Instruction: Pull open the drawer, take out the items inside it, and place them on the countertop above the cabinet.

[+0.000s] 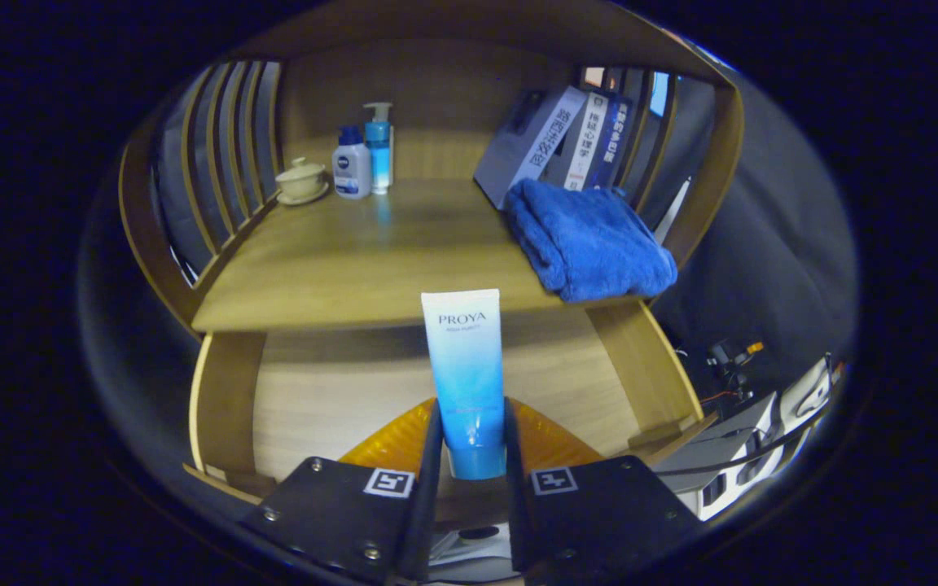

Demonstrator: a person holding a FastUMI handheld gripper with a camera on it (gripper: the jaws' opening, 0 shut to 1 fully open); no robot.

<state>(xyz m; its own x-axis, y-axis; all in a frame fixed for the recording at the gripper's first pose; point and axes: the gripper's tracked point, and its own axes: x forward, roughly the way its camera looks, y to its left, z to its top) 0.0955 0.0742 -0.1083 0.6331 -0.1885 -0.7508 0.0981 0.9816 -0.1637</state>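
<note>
Tool [473, 443] clamped on upright tube [466, 374], above open drawer [330, 399].

At the bottom centre of the frame the hand-held gripper [473, 443] clamps both fingers on the lower end of an upright white-and-blue tube [464, 370]. Below it lies the open drawer [330, 391]. Above, on the wooden surface [355, 260], a folded blue towel [587, 240] lies at the upper right before leaning boxes [550, 138]; at the upper left stand a lidded cup [301, 179] and two bottles [365, 159].
</note>
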